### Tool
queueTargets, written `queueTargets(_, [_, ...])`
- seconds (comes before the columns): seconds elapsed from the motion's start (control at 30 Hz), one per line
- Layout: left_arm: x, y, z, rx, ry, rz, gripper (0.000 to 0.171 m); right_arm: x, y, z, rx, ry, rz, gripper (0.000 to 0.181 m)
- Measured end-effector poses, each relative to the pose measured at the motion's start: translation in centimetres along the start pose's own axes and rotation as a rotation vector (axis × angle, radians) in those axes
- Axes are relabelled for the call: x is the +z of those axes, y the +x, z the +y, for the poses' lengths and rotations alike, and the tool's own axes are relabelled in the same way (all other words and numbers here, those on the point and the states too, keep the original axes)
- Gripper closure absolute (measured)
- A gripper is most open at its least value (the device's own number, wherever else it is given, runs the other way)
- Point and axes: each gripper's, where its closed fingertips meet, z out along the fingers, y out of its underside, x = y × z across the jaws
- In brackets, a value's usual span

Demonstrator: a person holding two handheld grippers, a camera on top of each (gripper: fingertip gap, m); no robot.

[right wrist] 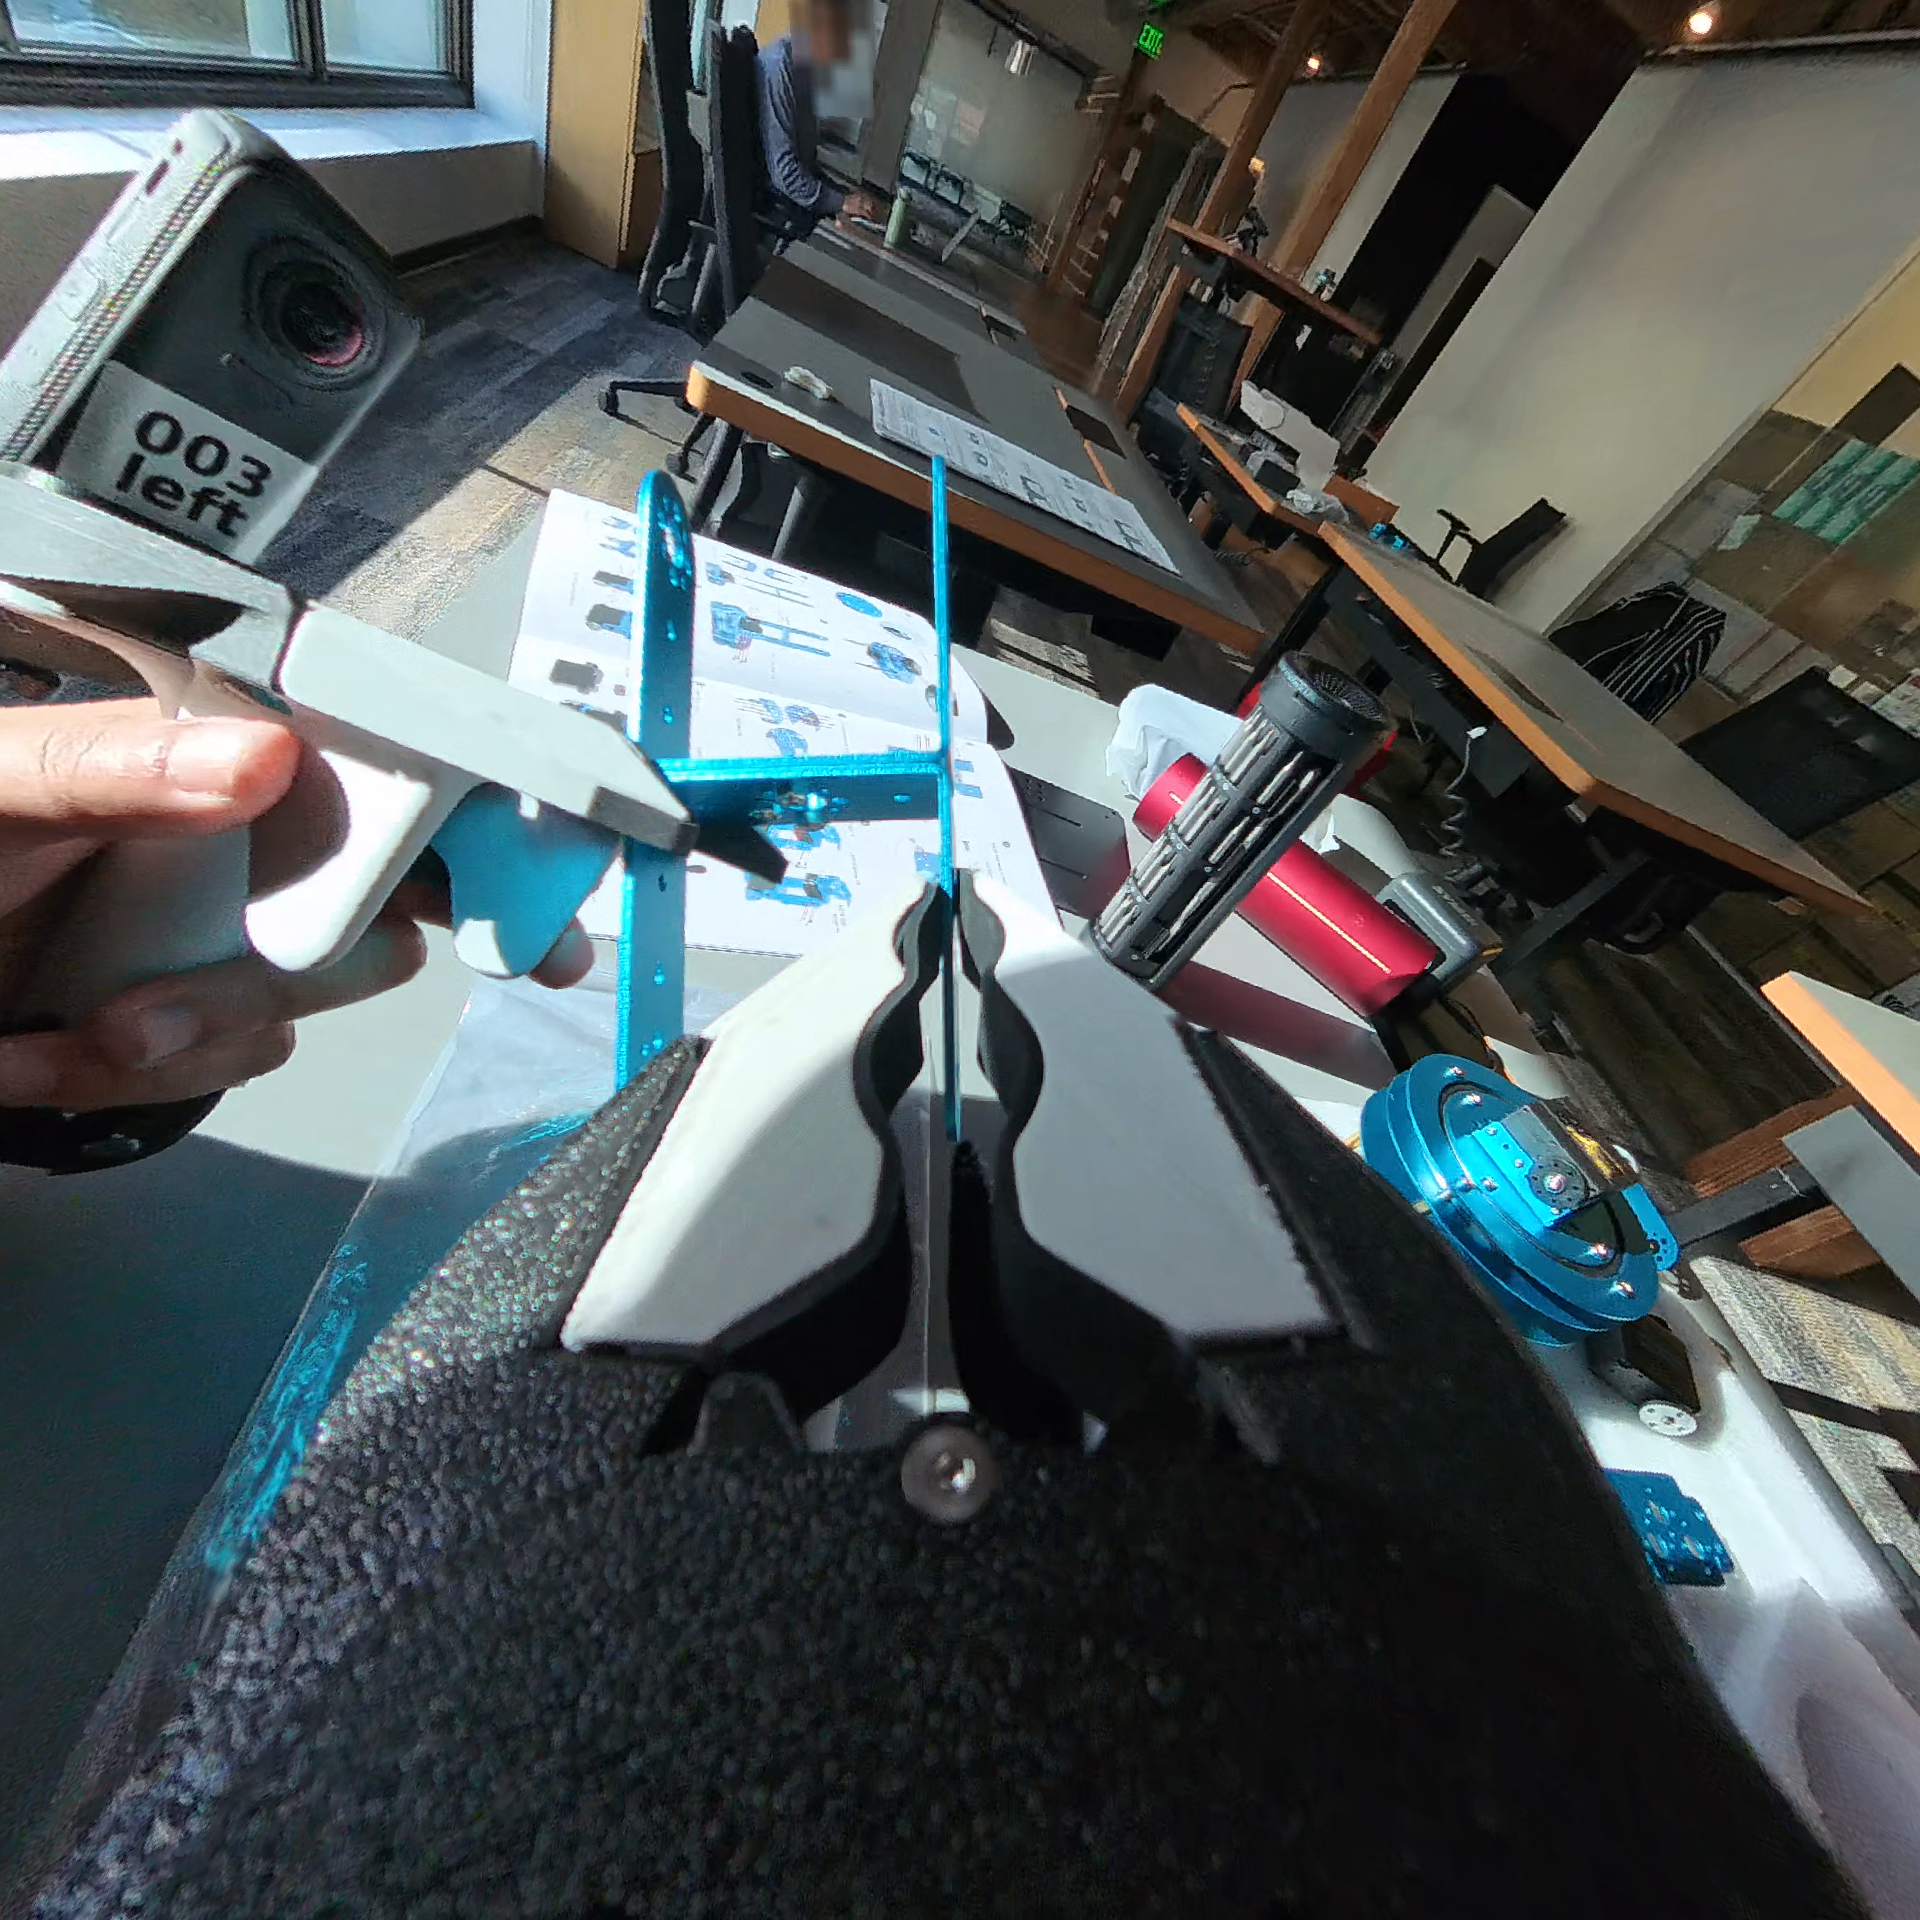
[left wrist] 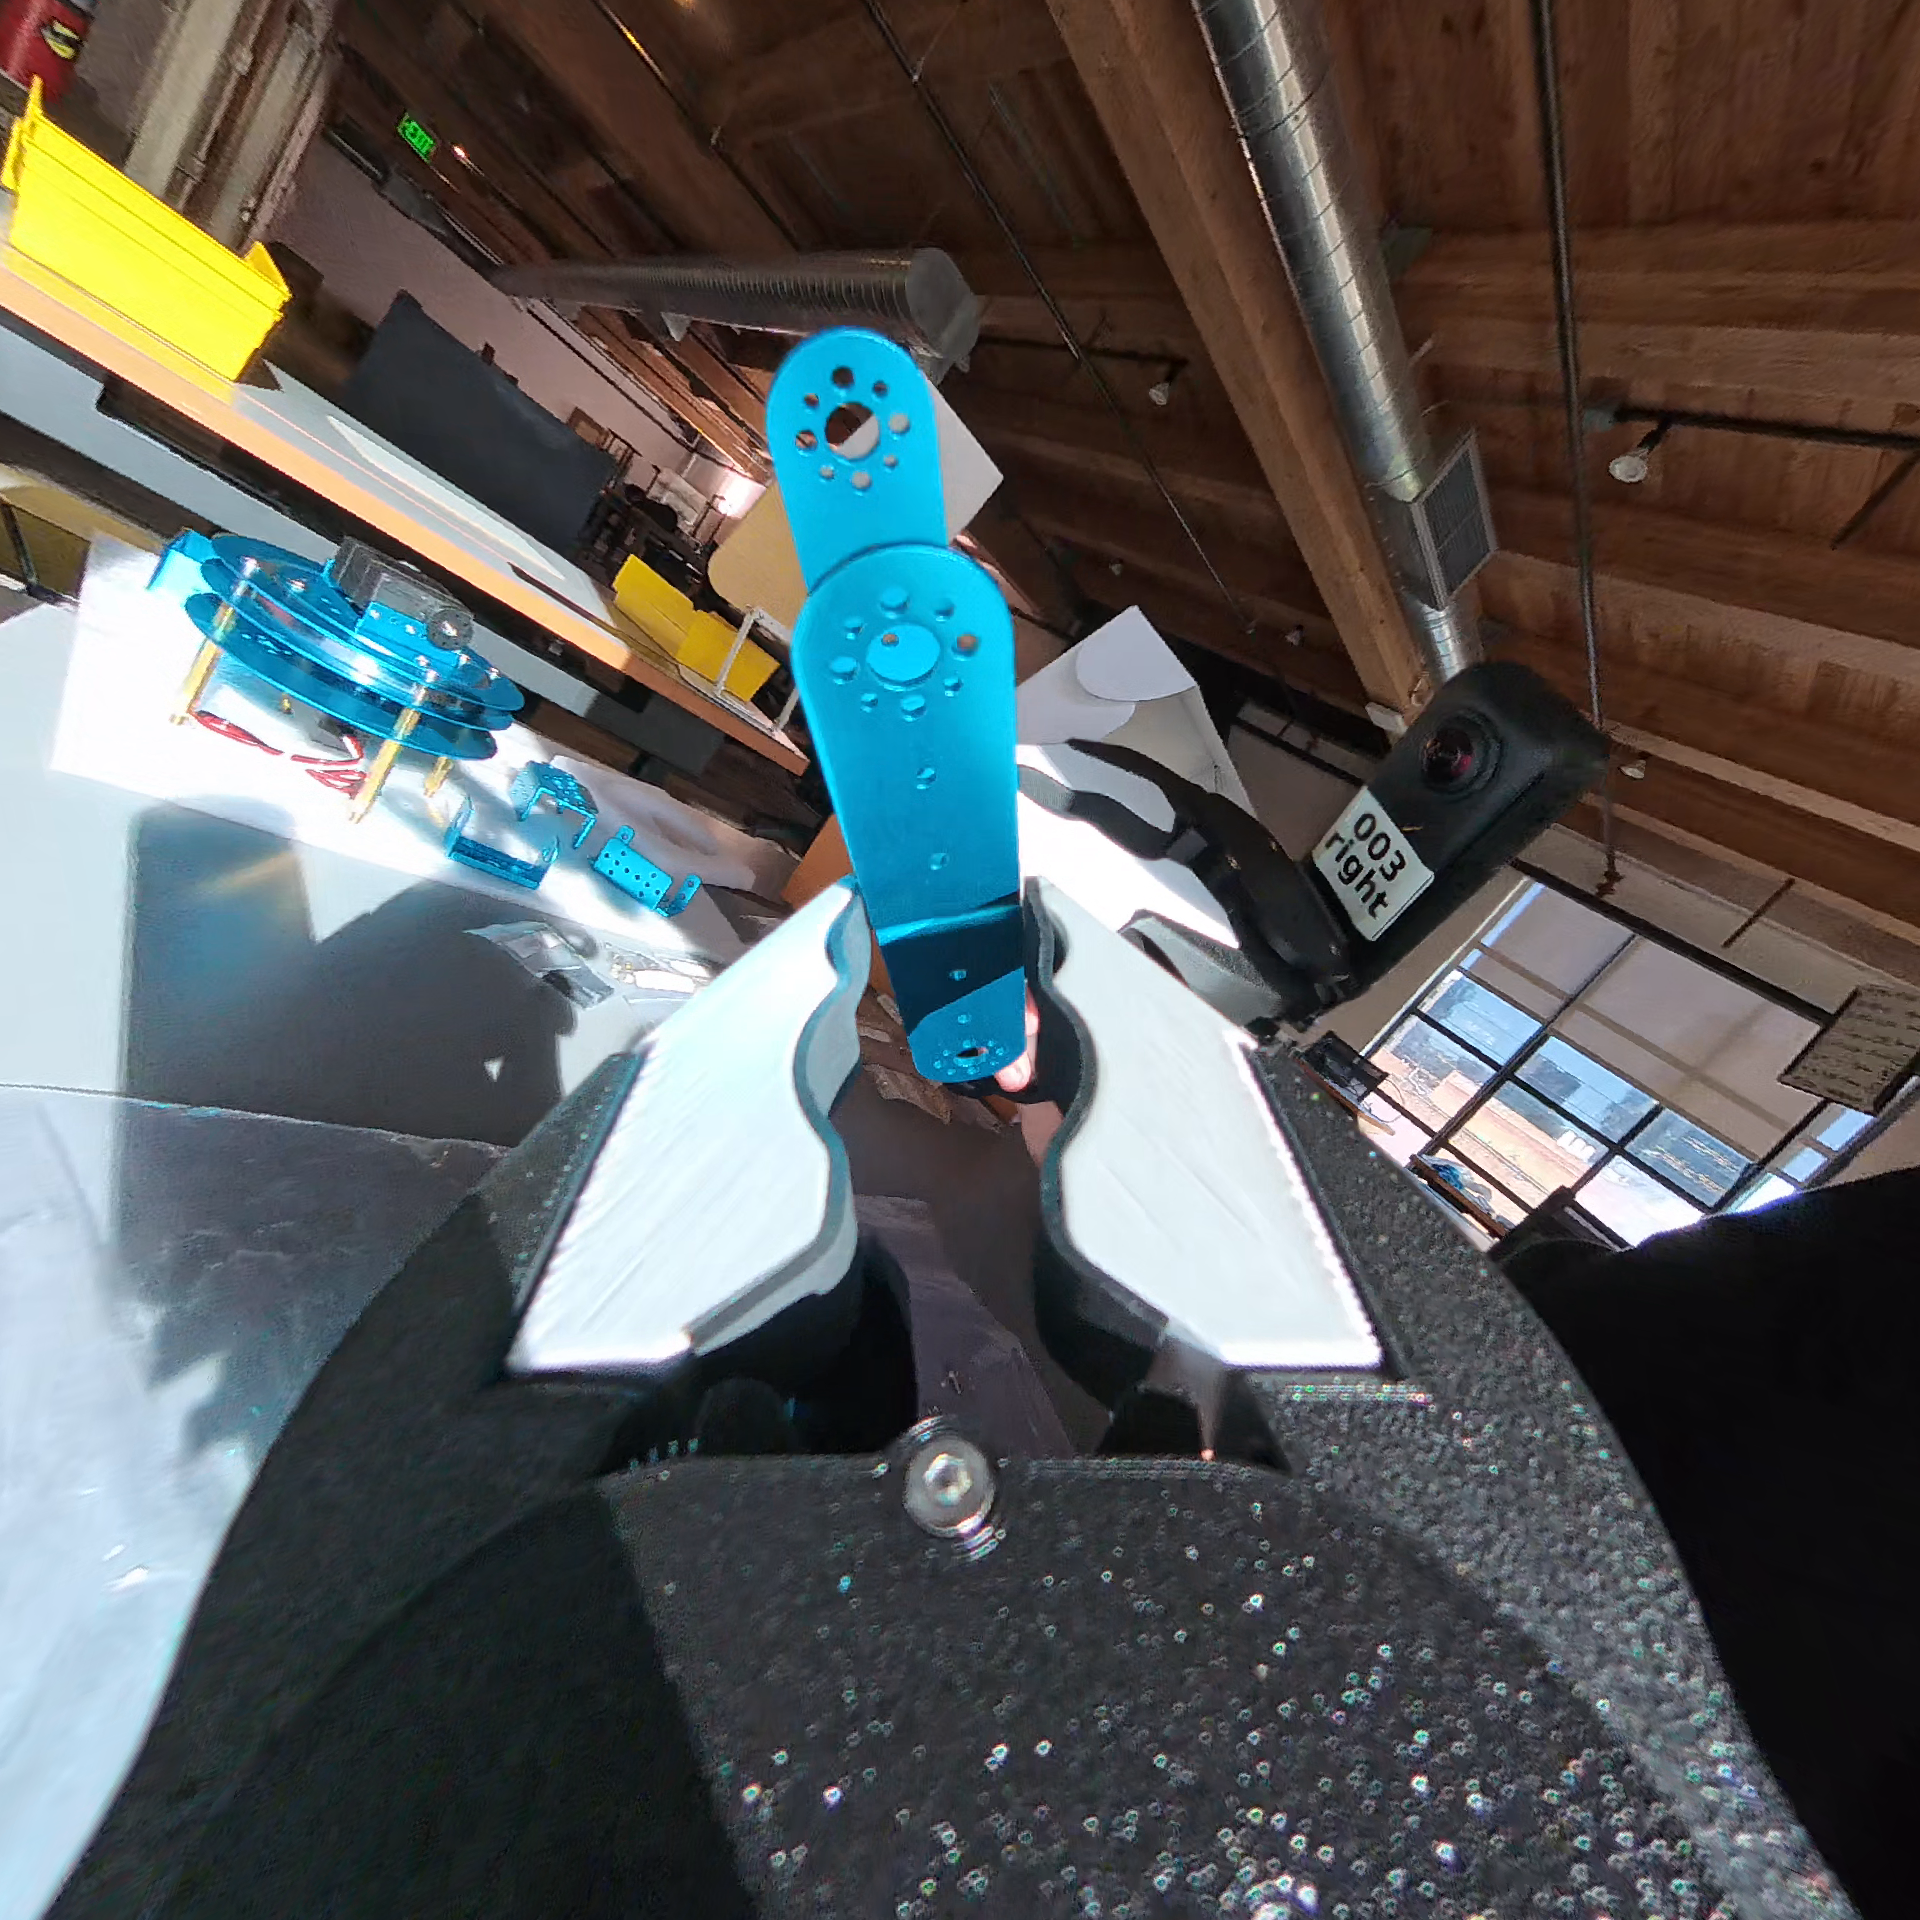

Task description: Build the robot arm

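Note:
A blue metal U-shaped bracket (left wrist: 914, 727) with hole patterns in its two long arms is held in the air between both grippers. My left gripper (left wrist: 945, 935) is shut on the bracket's cross piece, with the arms pointing away from it. In the right wrist view, the bracket (right wrist: 655, 665) is edge-on. My right gripper (right wrist: 943, 894) is shut on one thin arm there. The left gripper (right wrist: 717, 826) comes in from the left there, held by a person's hand (right wrist: 135, 831). The right gripper's camera housing (left wrist: 1475, 769) shows at the right.
A blue round turntable base with a servo (right wrist: 1517, 1216) stands on the white table (left wrist: 104, 935); it also shows in the left wrist view (left wrist: 343, 644). Small blue brackets (left wrist: 551, 821), an instruction sheet (right wrist: 810, 665), a red cylinder (right wrist: 1309, 894) and a black bit holder (right wrist: 1247, 800) lie nearby.

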Motion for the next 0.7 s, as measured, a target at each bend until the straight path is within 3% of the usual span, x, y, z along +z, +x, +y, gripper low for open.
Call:
queueTargets(0.27, [-0.8,1.4,-0.9,0.02,-0.036,0.091,0.146,-0.8,-0.9,-1.8,-0.026,0.008,0.07,0.18])
queueTargets(0.4, [-1.0,1.9,-1.1,0.217,-0.056,0.084,0.146,-1.0,-1.1,-2.3,0.003,0.063,0.057,0.177])
queueTargets(0.5, [-0.9,1.5,-0.8,0.406,-0.145,0.058,0.147,-1.3,-1.3,-1.7,0.119,0.079,0.003,0.175])
queueTargets(0.6, [-0.7,0.4,0.0,0.545,-0.27,0.069,0.147,-2.3,-1.6,-0.5,0.284,0.043,-0.144,0.146])
queueTargets(0.7, [-0.3,-1.8,2.3,0.618,-0.455,0.1,0.147,-4.7,-0.7,0.6,0.429,0.046,-0.241,0.132])
